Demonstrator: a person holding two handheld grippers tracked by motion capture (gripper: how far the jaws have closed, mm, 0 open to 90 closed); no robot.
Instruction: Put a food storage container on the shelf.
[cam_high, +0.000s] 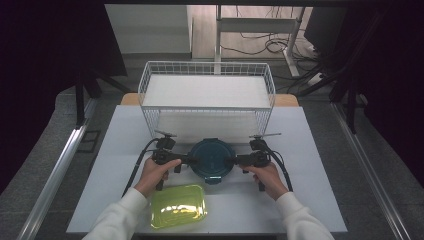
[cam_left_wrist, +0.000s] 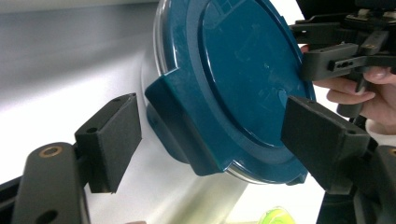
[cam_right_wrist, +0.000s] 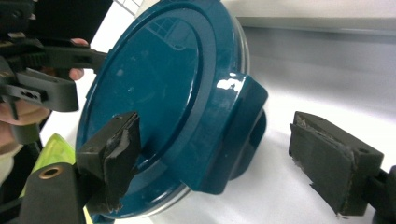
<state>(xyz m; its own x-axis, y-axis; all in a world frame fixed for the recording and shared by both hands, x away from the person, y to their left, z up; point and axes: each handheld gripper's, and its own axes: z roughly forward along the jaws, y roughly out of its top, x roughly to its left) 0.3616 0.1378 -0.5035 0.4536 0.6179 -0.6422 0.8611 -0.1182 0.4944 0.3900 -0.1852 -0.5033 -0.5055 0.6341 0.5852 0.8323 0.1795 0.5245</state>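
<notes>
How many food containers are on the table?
2: a round container with a dark blue lid at the table's middle, between the two grippers, and a yellow-green rectangular container at the near edge, by the left forearm.

Glossy teal plastic lid (cam_high: 212, 159), matt blk gripper pads (cam_right_wrist: 334, 161).

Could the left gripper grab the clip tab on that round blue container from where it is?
Probably yes. The left gripper has its jaws open on either side of the side tab of the blue container, with nothing between them.

overhead looks forward-down; gripper views close, sharing lid (cam_left_wrist: 243, 79).
</notes>
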